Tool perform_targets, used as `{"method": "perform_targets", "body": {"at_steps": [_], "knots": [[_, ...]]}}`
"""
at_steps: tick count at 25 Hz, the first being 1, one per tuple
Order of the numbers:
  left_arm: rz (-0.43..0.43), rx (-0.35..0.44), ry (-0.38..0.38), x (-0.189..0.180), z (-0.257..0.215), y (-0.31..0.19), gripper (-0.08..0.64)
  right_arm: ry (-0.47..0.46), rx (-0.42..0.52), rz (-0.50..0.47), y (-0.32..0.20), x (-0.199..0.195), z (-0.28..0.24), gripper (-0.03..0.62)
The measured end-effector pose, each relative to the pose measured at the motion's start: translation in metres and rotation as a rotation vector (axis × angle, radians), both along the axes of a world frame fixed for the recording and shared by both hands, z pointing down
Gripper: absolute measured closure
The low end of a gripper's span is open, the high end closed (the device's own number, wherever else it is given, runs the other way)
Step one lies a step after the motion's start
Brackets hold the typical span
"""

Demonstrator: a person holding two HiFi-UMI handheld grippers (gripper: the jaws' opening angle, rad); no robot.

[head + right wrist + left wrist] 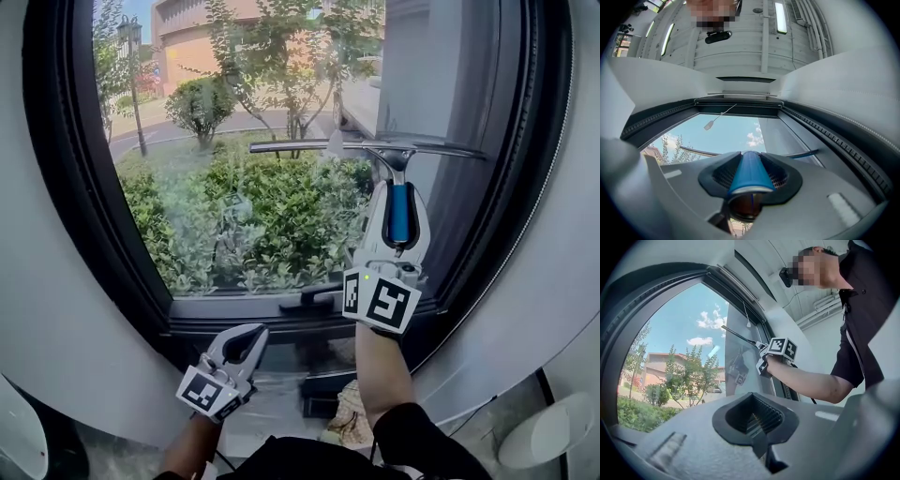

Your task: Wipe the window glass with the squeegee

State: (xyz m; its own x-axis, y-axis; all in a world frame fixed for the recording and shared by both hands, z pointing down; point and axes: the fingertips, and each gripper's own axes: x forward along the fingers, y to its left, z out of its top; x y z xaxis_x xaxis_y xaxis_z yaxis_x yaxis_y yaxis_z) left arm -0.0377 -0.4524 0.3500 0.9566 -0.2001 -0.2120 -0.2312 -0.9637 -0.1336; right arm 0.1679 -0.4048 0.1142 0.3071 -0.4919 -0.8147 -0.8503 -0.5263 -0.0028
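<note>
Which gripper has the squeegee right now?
The right gripper, raised at the glass, jaws shut on the blue handle of the squeegee. The left gripper hangs low by the sill, jaws together on nothing.

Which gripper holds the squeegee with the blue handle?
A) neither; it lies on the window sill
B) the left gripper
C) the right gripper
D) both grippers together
C: the right gripper is shut on the blue handle of the metal-bladed squeegee, up at the window glass; the left gripper hangs low, jaws together and empty.
</note>
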Motion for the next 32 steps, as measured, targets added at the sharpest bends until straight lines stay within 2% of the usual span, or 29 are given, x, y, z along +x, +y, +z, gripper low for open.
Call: {"method": "perform_targets", "body": {"at_steps": [32], "knots": [[-0.009, -0.037, -0.002, -0.004, 0.013, -0.003, 0.560, -0.065, -0.053, -0.006, 0.002, -0.002, 0.044, 0.460]]}}
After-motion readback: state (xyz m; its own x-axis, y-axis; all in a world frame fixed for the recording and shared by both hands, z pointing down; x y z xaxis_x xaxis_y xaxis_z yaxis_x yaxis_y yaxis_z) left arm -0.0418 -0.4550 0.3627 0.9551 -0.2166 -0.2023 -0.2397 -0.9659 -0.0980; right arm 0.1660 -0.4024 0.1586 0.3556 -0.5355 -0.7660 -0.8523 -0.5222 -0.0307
